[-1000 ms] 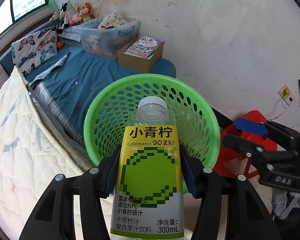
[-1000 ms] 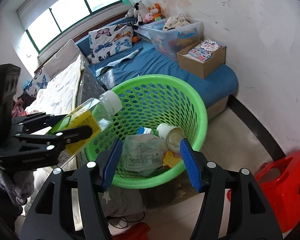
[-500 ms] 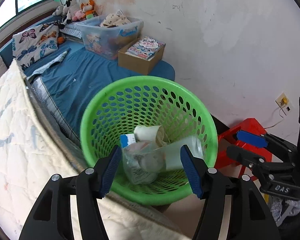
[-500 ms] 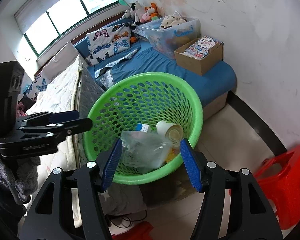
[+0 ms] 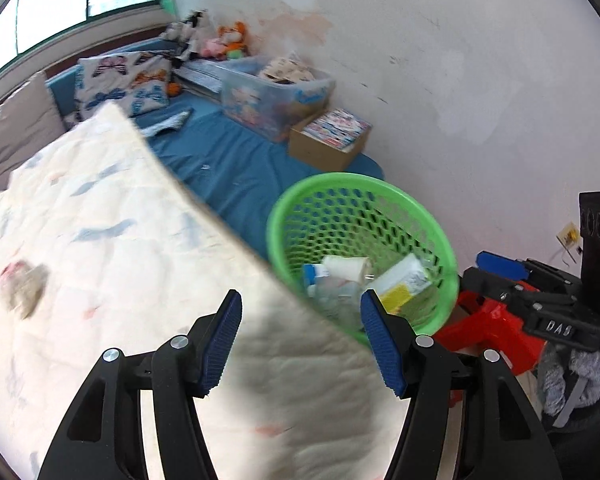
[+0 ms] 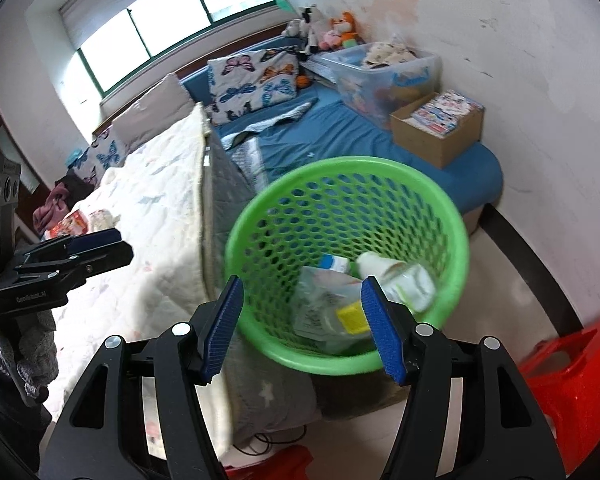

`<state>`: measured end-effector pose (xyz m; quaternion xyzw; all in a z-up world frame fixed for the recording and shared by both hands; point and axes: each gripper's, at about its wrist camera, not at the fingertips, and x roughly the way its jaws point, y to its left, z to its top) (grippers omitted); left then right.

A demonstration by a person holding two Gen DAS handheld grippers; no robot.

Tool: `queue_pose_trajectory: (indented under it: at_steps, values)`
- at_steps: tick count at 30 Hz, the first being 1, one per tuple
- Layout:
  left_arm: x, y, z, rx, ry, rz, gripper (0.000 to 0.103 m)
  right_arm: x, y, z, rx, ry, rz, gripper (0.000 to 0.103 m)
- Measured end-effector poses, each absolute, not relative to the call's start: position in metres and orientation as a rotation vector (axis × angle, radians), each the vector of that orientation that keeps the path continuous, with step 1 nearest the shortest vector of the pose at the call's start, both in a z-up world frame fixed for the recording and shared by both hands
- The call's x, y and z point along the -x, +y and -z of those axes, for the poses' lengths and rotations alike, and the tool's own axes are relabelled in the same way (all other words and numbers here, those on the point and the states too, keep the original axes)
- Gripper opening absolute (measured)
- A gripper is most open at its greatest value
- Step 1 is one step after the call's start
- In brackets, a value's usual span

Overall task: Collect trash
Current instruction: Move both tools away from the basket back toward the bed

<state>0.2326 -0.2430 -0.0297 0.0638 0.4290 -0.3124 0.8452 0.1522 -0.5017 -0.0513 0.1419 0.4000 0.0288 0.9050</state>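
Left wrist view, L to R: cream quilted bedspread (image 5: 100, 248) fills the near left, w/ a blue mattress (image 5: 228, 160) behind it. The round green perforated plastic basket (image 5: 400, 196) stands beside the bed edge, upright. Inside lies the clear plastic juice bottle w/ yellow-green label (image 5: 404, 284), on its side, against crumpled clear wrappers and a white paper cup (image 5: 348, 268). The left gripper (image 5: 300, 336) hangs over the bedspread corner; blue pads wide apart, nothing between them, touching nothing. Its jaws widened within the last second. A red plastic stool (image 5: 488, 320) sits at far right behind the other tool. Right wrist view, L to R: left gripper (image 6: 96, 248) seen side-on over the bed, empty. The same basket (image 6: 340, 172) sits centre, on the floor against the mattress end, bottle (image 6: 408, 284) resting among the trash. The right gripper (image 6: 300, 320) hovers above the near rim, pads spread and empty, no contact w/ rim or contents; jaws have just opened a bit further. Stool (image 6: 572, 364) at lower right.
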Motion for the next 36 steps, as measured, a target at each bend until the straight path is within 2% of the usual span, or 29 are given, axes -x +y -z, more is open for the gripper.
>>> queue_pose_trajectory:
  at_steps: [16, 24, 29, 36]
  values:
    - [-0.243, -0.05, 0.028, 0.009, 0.872, 0.322, 0.06, -0.21, -0.382, 0.036, -0.192, 0.848, -0.264, 0.07]
    - [-0.252, 0.051, 0.029, 0.121, 0.836, 0.11, 0.06, -0.246, -0.304, 0.027, -0.112, 0.85, -0.38, 0.07]
    - [-0.271, 0.1, 0.035, 0.182, 0.822, 0.019, 0.06, -0.269, -0.255, 0.028, -0.073, 0.859, -0.444, 0.07]
    - [-0.306, 0.128, 0.047, 0.217, 0.823, 0.007, 0.06, -0.294, -0.206, 0.032, -0.023, 0.878, -0.499, 0.07]
